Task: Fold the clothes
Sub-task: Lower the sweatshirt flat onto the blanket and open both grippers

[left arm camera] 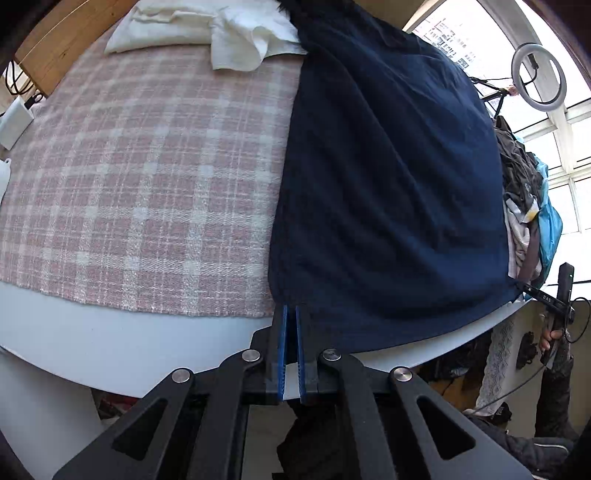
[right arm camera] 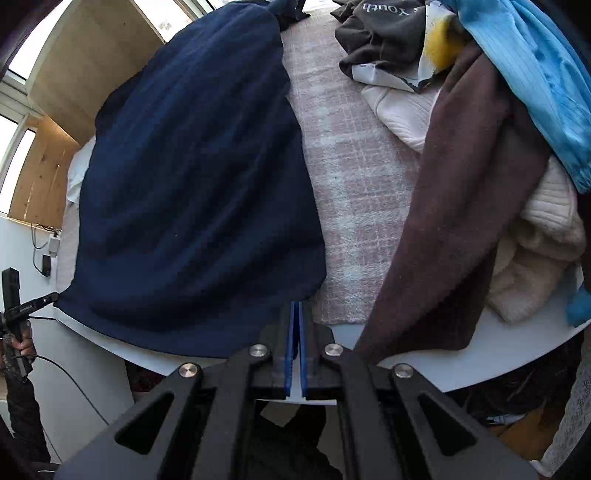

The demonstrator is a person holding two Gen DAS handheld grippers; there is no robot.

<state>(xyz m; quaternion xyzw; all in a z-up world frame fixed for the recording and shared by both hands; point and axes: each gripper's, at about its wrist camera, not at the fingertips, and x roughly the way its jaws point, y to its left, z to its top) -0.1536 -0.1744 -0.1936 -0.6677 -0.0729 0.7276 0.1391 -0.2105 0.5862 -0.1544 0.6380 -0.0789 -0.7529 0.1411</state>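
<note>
A: Left wrist view. Where does the navy garment (left arm camera: 388, 177) lie relative to the jaws?

B: I see it spread flat on the table (left arm camera: 110, 343), over the pink plaid blanket (left arm camera: 140, 177). The left gripper (left arm camera: 291, 308) has its blue pads nearly together, clenched on the garment's near left hem corner; the cloth edge enters at the tips.

A: Right wrist view?

B: The same navy garment (right arm camera: 199, 177) fills the left half. The right gripper (right arm camera: 296, 304) is likewise clenched, jaws almost closed, on the near right hem corner, just beside the bare strip of blanket.

A: Other items?

B: A brown garment (right arm camera: 454, 221) hangs over the table edge right of the right gripper, part of a clothes pile (right arm camera: 480, 110) with a light blue piece (right arm camera: 535, 74) on top. A white cloth (left arm camera: 207, 33) lies at the far end in the left view, touching the navy garment's far edge
</note>
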